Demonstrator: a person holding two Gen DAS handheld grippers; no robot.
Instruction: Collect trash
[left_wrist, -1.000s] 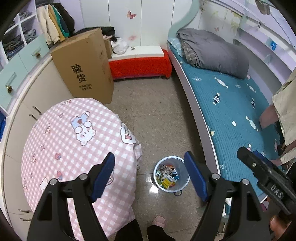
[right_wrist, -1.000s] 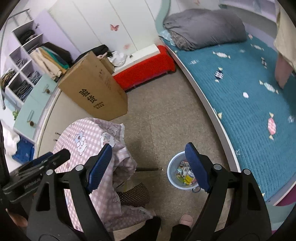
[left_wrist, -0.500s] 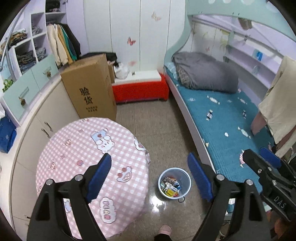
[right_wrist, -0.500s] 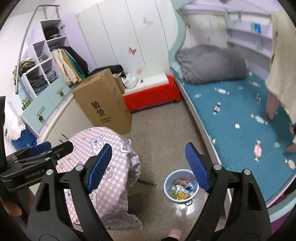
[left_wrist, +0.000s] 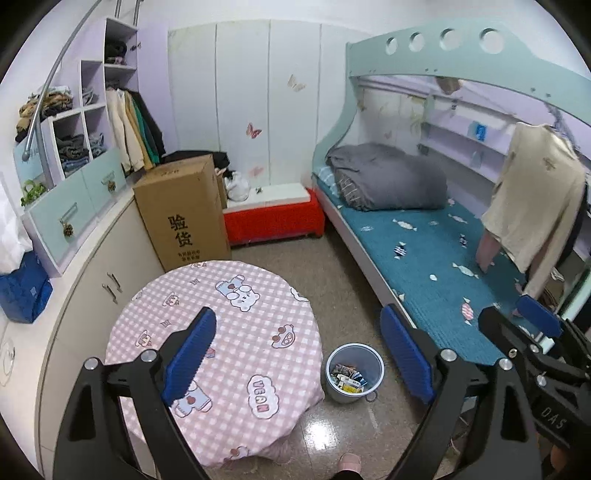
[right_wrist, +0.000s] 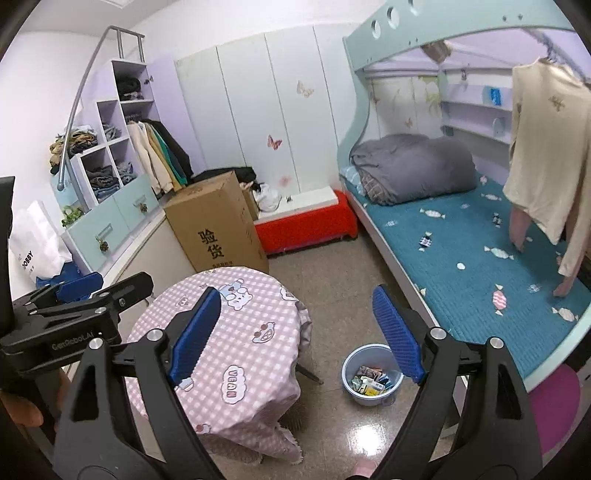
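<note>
Left wrist view: both grippers, left gripper (left_wrist: 295, 350) and right gripper (right_wrist: 295, 332), have jaws apart and empty, the left's having just been opening, bin (left_wrist: 354, 373) already holds trash, so next probably means scanning for leftovers.

The bare floor (left_wrist: 295, 266) between the round counter (left_wrist: 221, 332) and the bed (left_wrist: 424, 258) is an open lane. The small bin (left_wrist: 354, 369) stands in it, close beside the counter's cloth edge. At the far end a tall cardboard box (left_wrist: 181, 210) and a red bench (left_wrist: 273, 218) block the way. A hanging shirt (left_wrist: 532, 199) drapes over the bed's near end.
</note>
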